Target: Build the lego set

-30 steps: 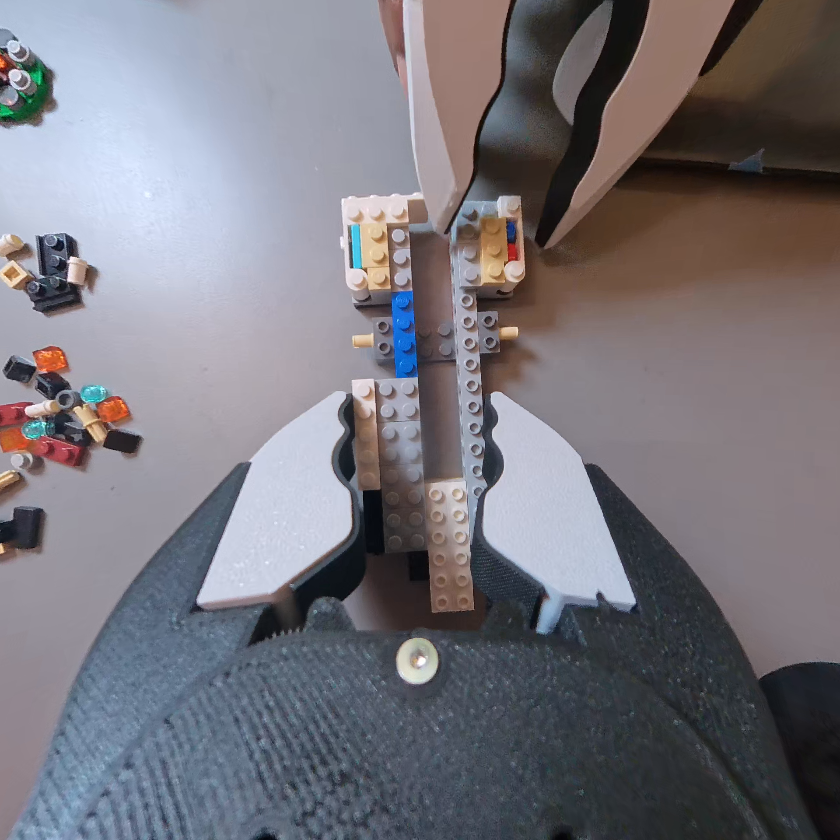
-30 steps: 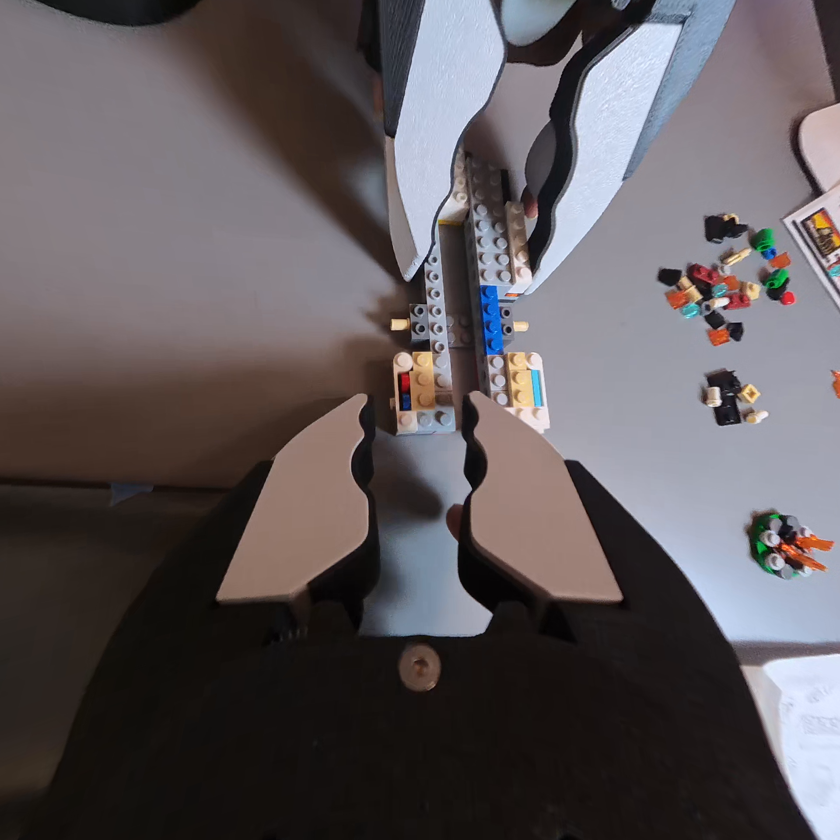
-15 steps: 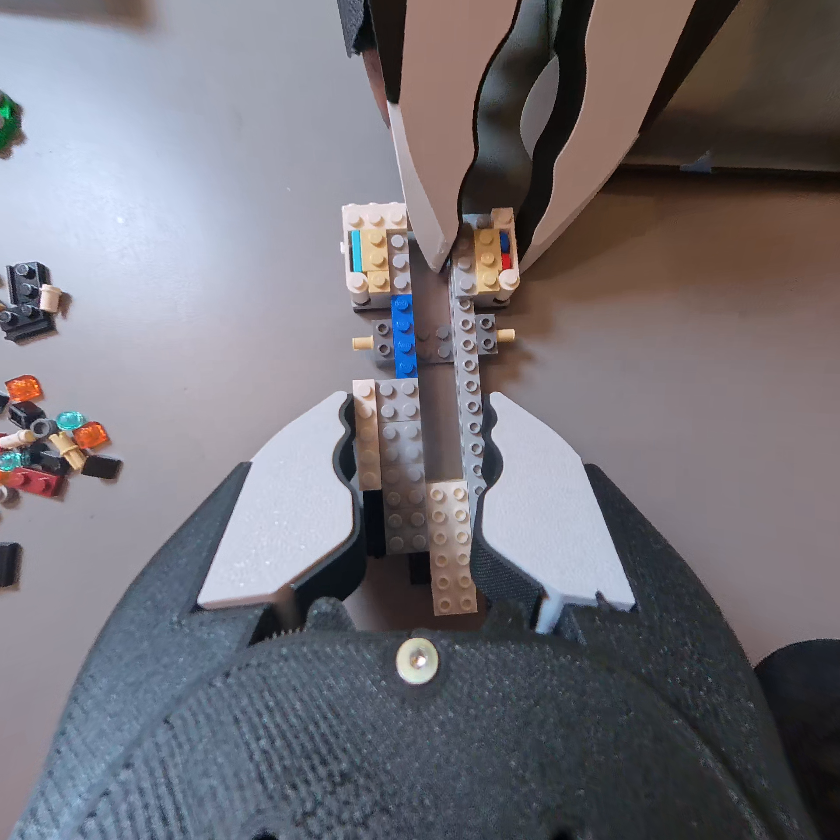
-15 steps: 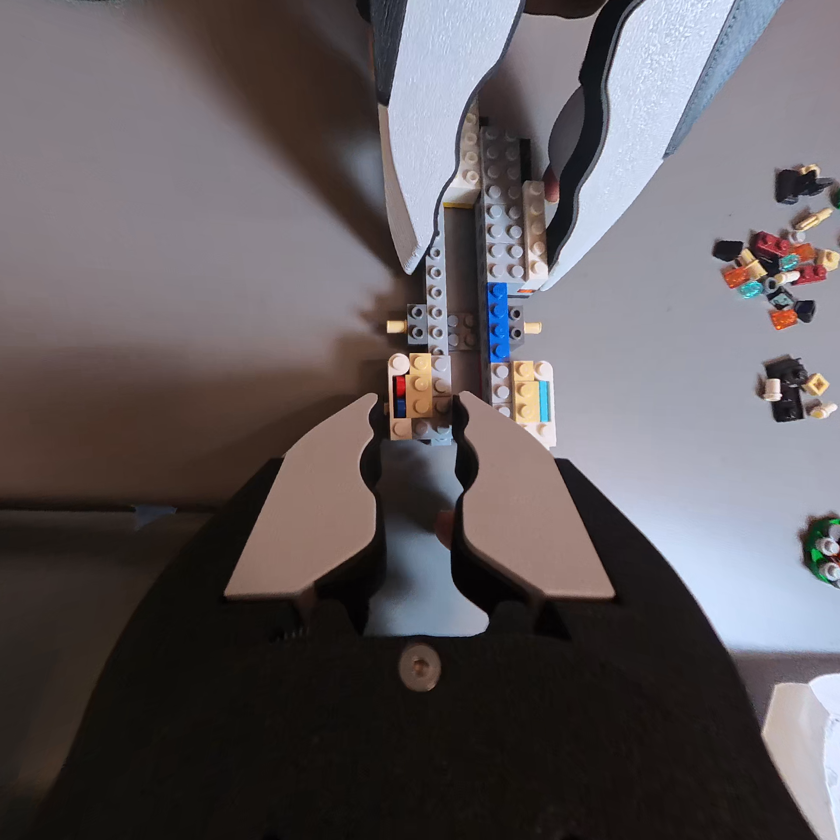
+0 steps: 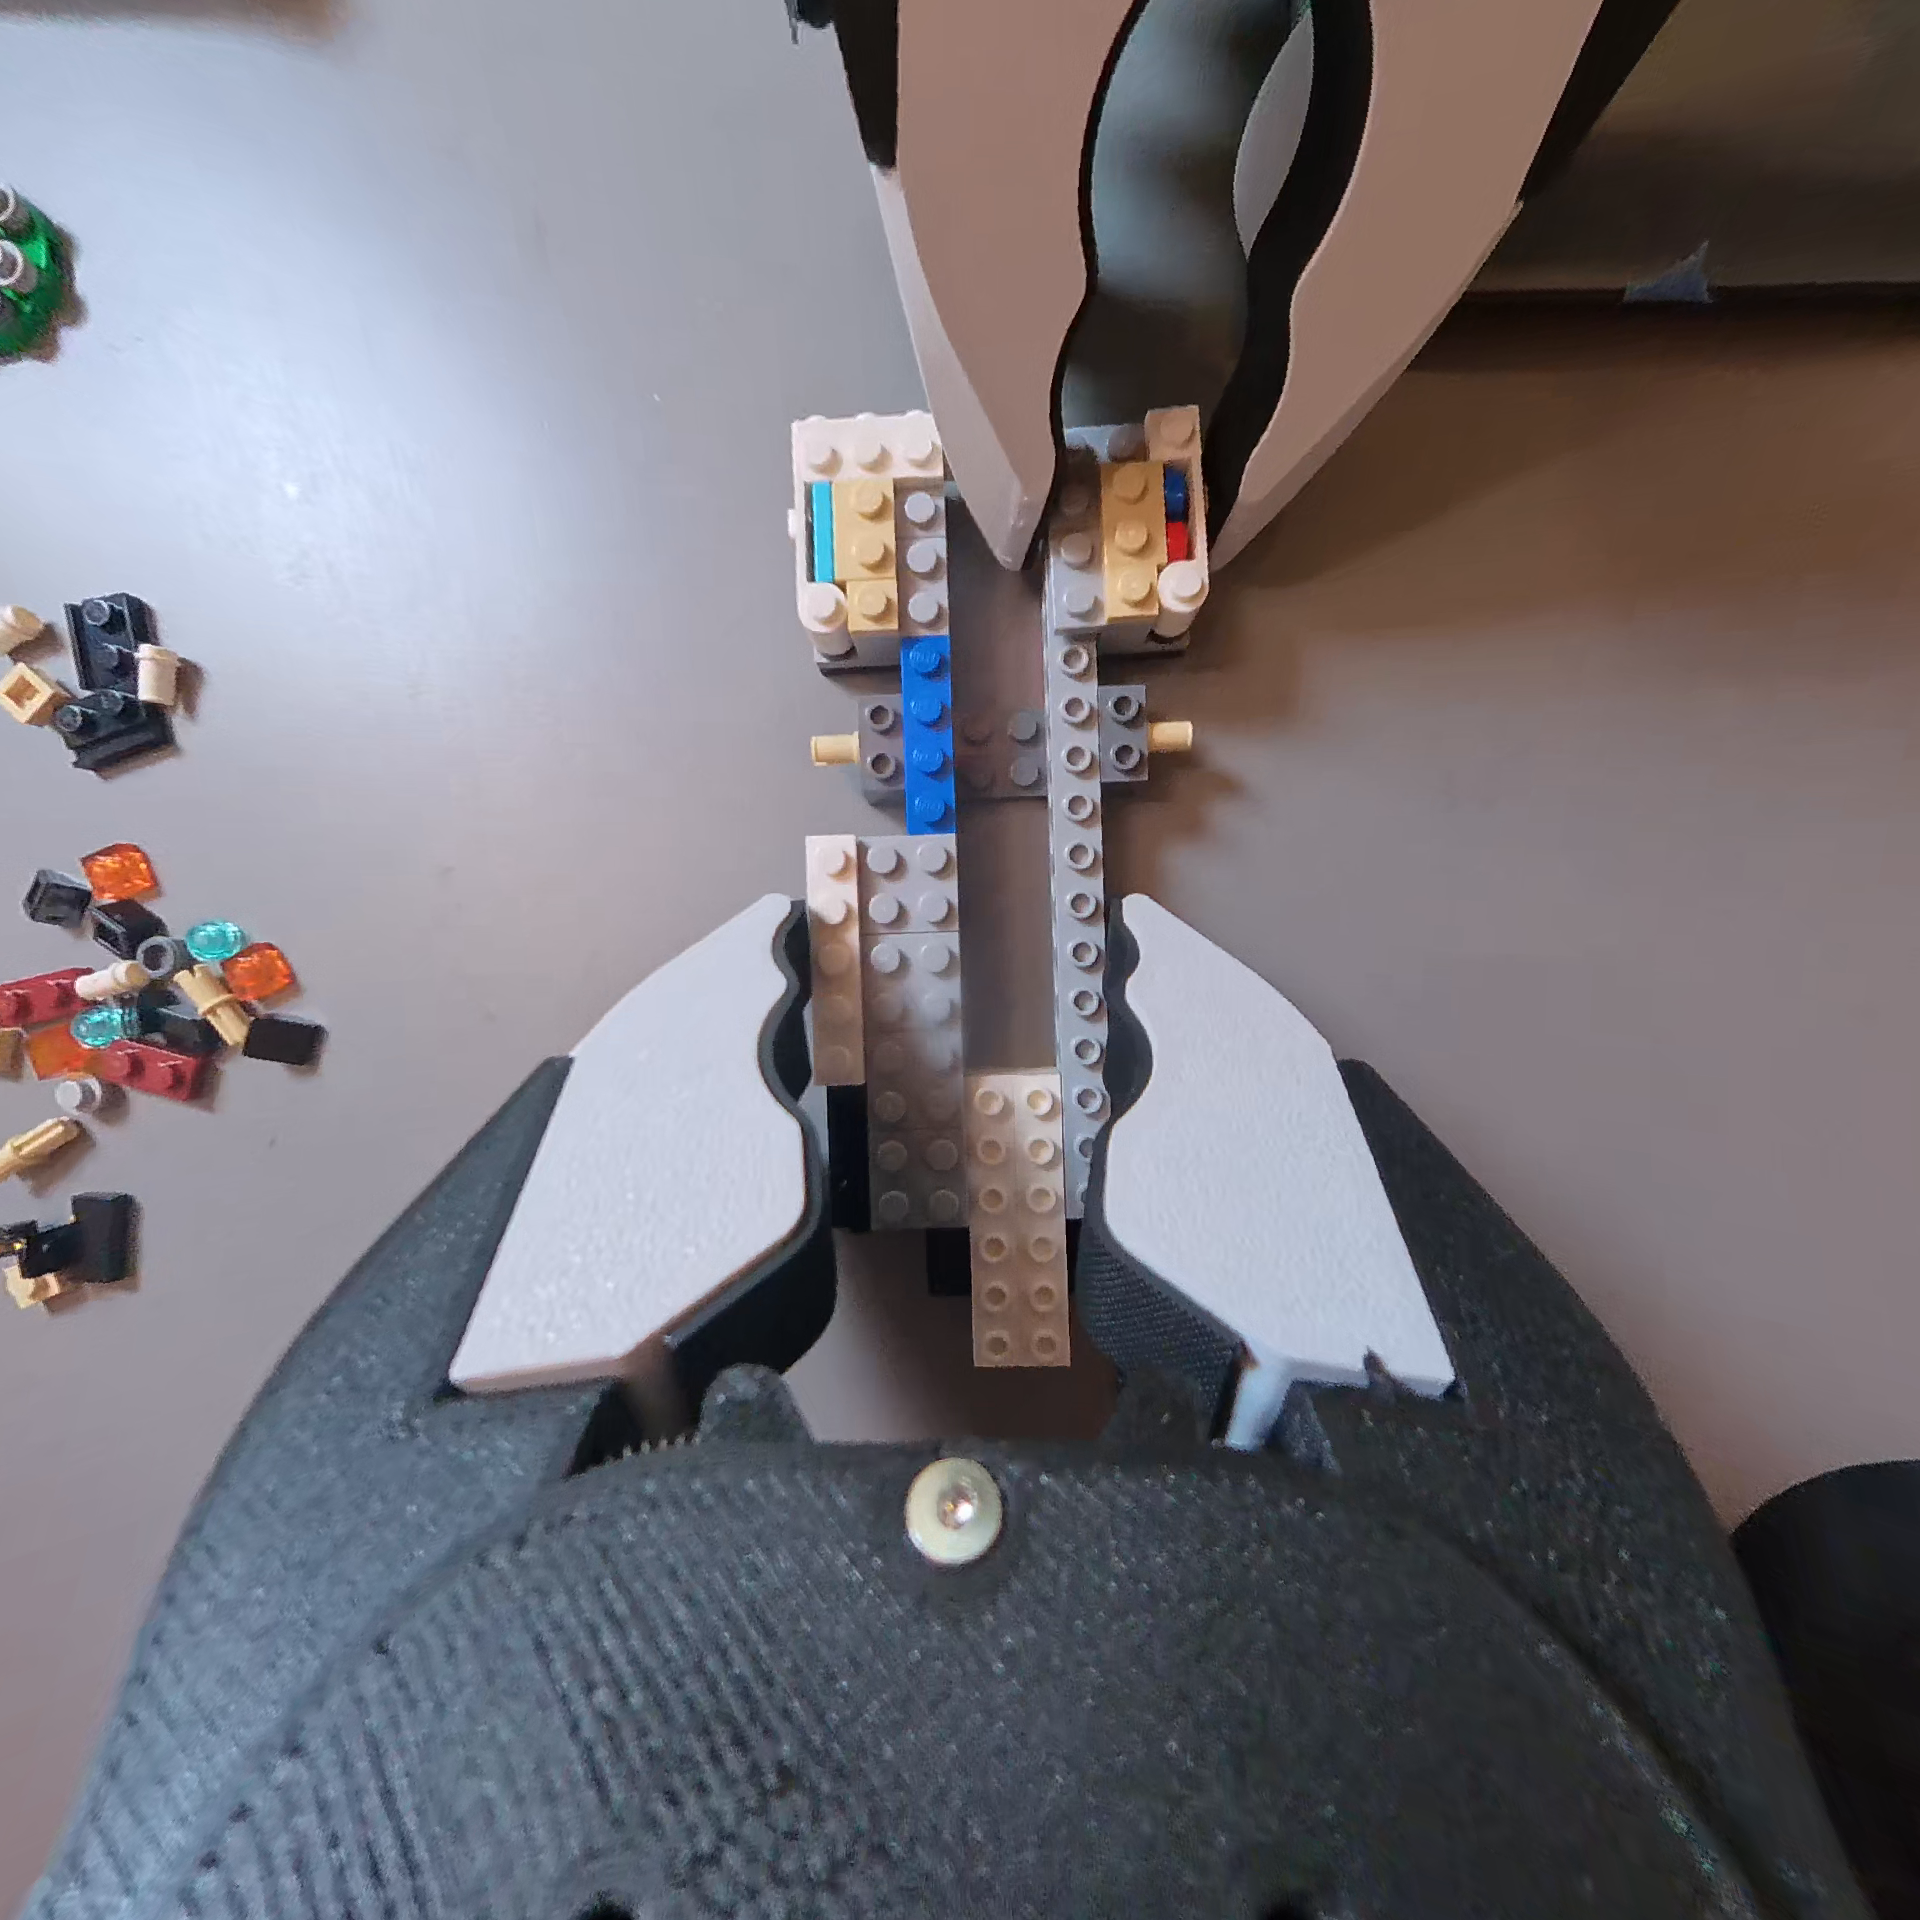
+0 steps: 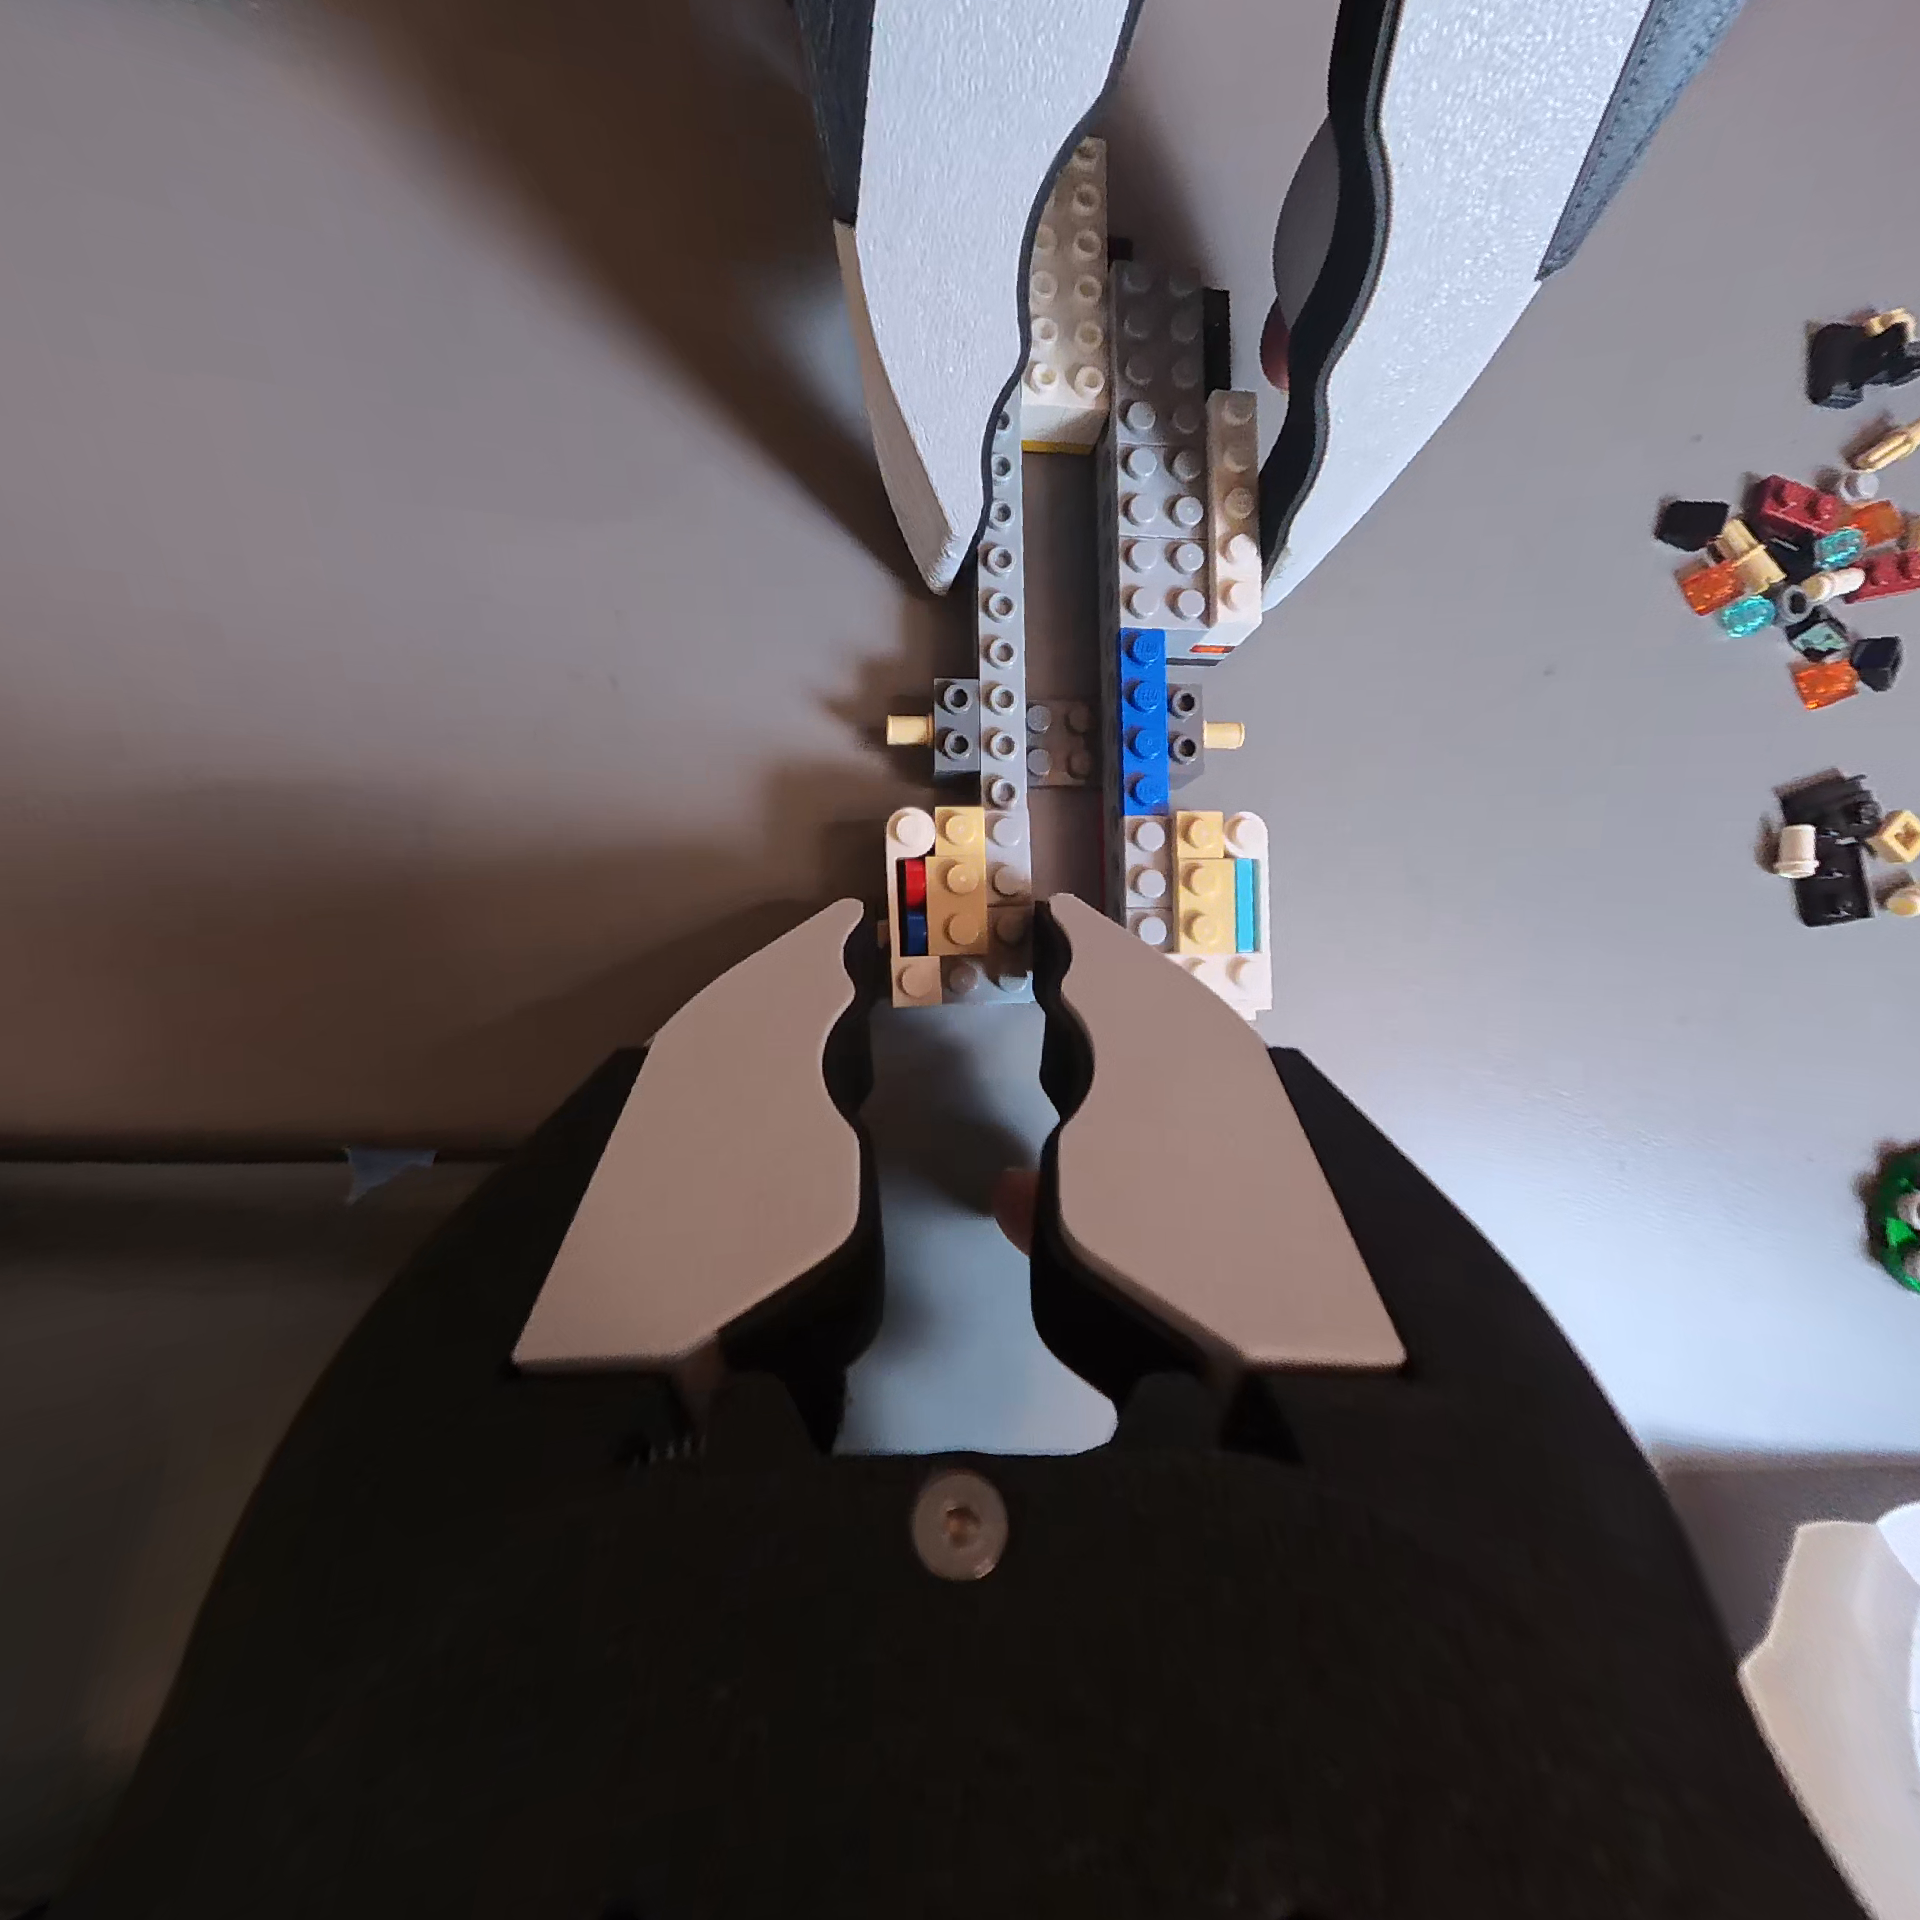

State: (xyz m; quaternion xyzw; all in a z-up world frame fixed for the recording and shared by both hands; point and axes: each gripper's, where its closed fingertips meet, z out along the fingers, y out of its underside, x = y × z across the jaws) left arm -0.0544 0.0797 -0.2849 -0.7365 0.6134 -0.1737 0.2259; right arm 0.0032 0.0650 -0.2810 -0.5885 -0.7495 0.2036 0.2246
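A long lego model of grey, tan, white and blue bricks lies flat on the grey table. My left gripper is shut on its near end, with a finger on each side. My right gripper comes in from the far side. In the right wrist view the right gripper has its fingers against both sides of the small tan, red and blue block at the model's near left corner. The left gripper shows there at the top, clamped on the far end.
A pile of small loose pieces lies left of the model, with black pieces and a green round assembly beyond it. In the right wrist view the pile is on the right, and a white sheet sits at the lower right. The grippers' ends are close to 7 cm from one another.
My right gripper moved in toward the model and its fingers closed around the small corner block. My left gripper kept its hold on the other end.
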